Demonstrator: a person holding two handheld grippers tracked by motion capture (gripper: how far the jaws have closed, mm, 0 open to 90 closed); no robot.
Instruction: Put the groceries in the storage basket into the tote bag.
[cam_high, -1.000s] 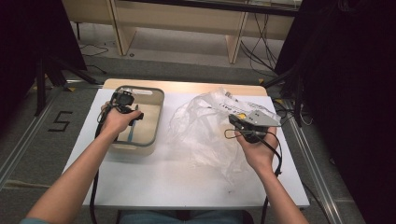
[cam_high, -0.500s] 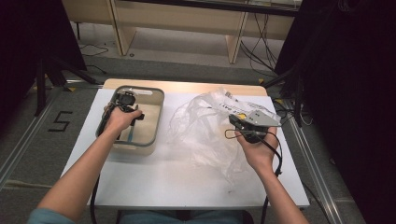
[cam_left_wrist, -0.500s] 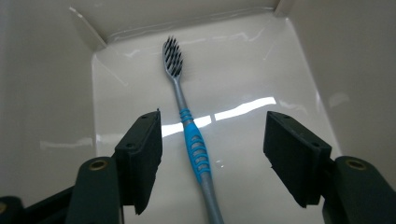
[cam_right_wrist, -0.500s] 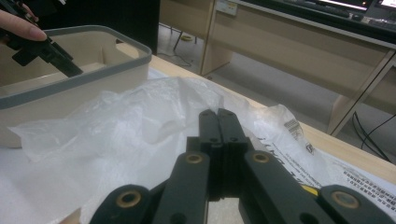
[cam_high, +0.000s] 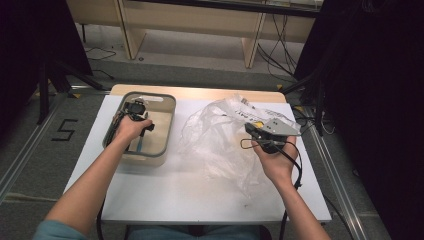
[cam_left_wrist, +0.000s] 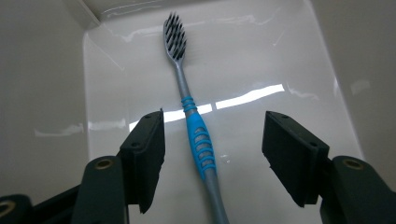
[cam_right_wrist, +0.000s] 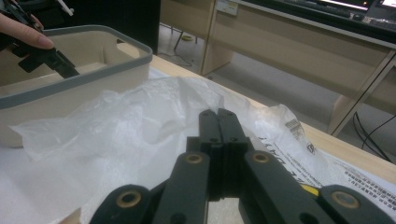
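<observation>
Lying in the bin: toothbrush (cam_left_wrist: 194, 126) — grey shaft, blue ribbed grip, dark bristles pointing to the far end wall; flat on the glossy white floor, lengthwise along the bin. In the high view a blue streak of it shows just below the left hand.
Bin (cam_high: 167, 120): beige tub with a grey rim, standing on the left part of the bench; its near wall faces the person.
Left gripper (cam_left_wrist: 212, 154): down inside the bin, above the toothbrush; its fingers (cam_left_wrist: 148, 154) are spread wide, one on either side of the blue grip, neither touching it.
Left hand (cam_high: 131, 127): over the bin's middle, wrapped round the gripper body; the forearm runs in across the bin's near wall.
Plastic bag (cam_high: 220, 137): clear and crumpled, with printed text on its far side; it lies on the bench just to the right of the bin, a small strip of bench between them.
Right gripper (cam_right_wrist: 219, 122): to the right of the bin, over the bag's right part — its fingers (cam_right_wrist: 209, 128) are pressed together, nothing visibly between them; they point toward the bin.
Right hand (cam_high: 272, 159): holding that gripper from below, at the bag's right edge; a black cable loops beside the wrist.
Bench (cam_high: 165, 195): white top under the bin and bag, with a wooden strip along the edge beyond the bin.
</observation>
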